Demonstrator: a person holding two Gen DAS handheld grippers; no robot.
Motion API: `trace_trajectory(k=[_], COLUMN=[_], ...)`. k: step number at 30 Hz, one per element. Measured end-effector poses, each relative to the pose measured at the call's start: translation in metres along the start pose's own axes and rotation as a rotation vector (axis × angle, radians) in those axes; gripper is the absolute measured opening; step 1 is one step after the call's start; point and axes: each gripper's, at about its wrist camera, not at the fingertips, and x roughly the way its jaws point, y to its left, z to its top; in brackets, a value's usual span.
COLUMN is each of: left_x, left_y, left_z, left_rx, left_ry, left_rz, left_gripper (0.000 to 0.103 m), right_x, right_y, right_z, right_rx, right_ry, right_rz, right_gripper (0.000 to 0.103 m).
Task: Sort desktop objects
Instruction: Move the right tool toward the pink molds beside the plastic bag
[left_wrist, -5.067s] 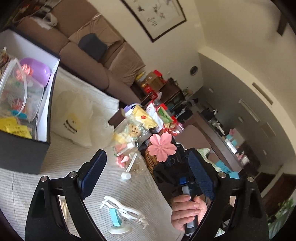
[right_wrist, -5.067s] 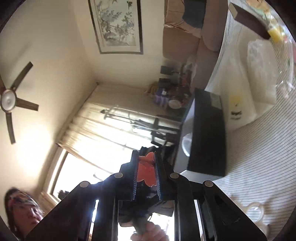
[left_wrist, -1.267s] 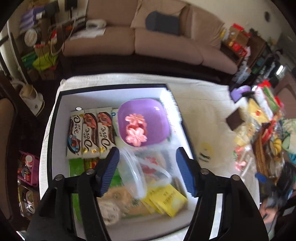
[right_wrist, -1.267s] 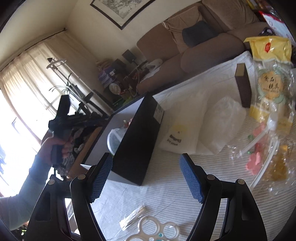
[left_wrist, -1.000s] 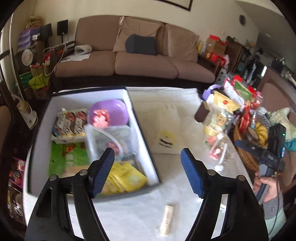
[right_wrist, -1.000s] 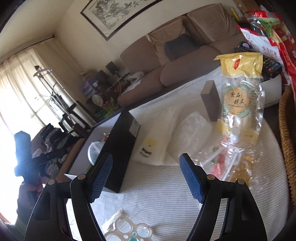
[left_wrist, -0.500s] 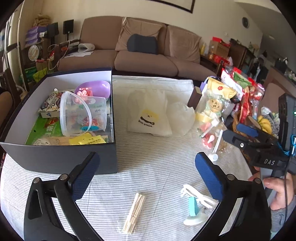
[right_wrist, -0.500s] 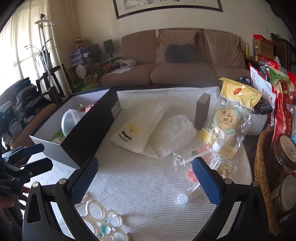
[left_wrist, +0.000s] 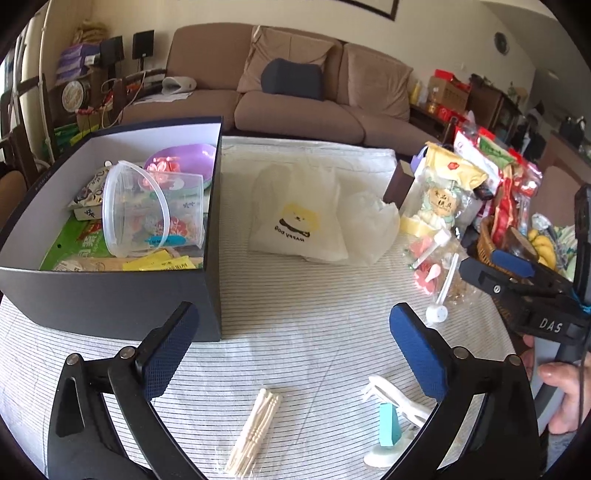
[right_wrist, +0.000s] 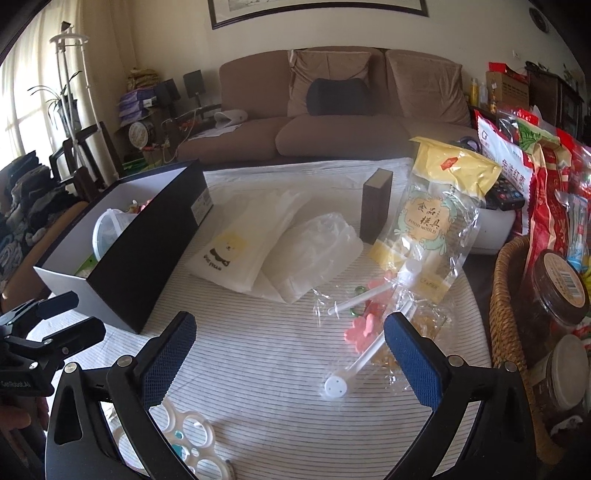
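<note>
right gripper (right_wrist: 290, 354): jaws wide, empty, above striped tablecloth (right_wrist: 266, 354)
dark box (right_wrist: 147, 236): left
wicker basket (right_wrist: 506, 295): right

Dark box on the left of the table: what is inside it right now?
The dark box holds a tipped clear tub, a purple bowl with pink flowers, green and yellow packets. The near wall and the tub hide whatever lies beneath.

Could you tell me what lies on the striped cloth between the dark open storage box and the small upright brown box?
In both wrist views, a flat white pouch with a yellow dog print lies there, beside a crumpled translucent plastic bag.
</note>
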Motion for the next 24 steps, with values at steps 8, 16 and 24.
trace_trajectory(k=[8, 16, 24], left_x=[0.014, 0.02, 0.016], left_y=[-0.017, -0.027, -0.018], left_z=[-0.01, -0.013, -0.009], left_rx=[0.022, 0.025, -0.006], left_ry=[0.031, 0.068, 0.074], left_rz=[-0.046, -0.106, -0.148], left_gripper=[0.103, 0.103, 0.103], right_x=[0.003, 0.006, 0.021], right_y=[-0.033, -0.108, -0.137], right_z=[0.004, 0.001, -0.002], right_rx=[0.042, 0.247, 0.377], right_ry=[0.002, 0.012, -0.018], right_rz=[-0.043, -0.043, 0.029], right_gripper=[0.103, 0.103, 0.103])
